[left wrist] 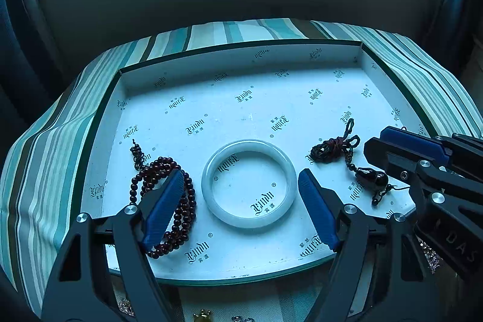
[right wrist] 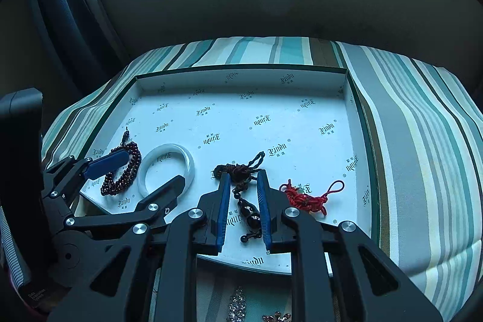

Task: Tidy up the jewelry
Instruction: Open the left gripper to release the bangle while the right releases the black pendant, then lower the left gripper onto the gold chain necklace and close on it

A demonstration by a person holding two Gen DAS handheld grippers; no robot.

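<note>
A striped cloth (left wrist: 45, 141) in teal, grey and cream covered the tabletop, and on it sat a shallow white box lid (left wrist: 241, 56) with dark green edges and printed logos, open side up.

Inside the lid, the white jade-like bangle (left wrist: 247, 183) lay flat near the front middle. To its left lay the coiled strand of dark red beads (left wrist: 181, 201), its long axis running front to back, a short tassel end pointing toward the far left corner. To the right of the bangle lay the dark cord pendant (right wrist: 247, 207), with a bunched knot at the far end and a dark glossy bead at the near end, its long axis running front to back. Further right lay a red knotted cord (right wrist: 305, 198), its loop pointing right.

The left tongs (left wrist: 241, 201) were spread wide above the bangle, which lay between the two fingers, untouched; the left finger overlapped the beads in view. The right tongs (right wrist: 244, 210) were narrowed, straddling the pendant's dark bead; whether the pads pressed it, I cannot tell.
</note>
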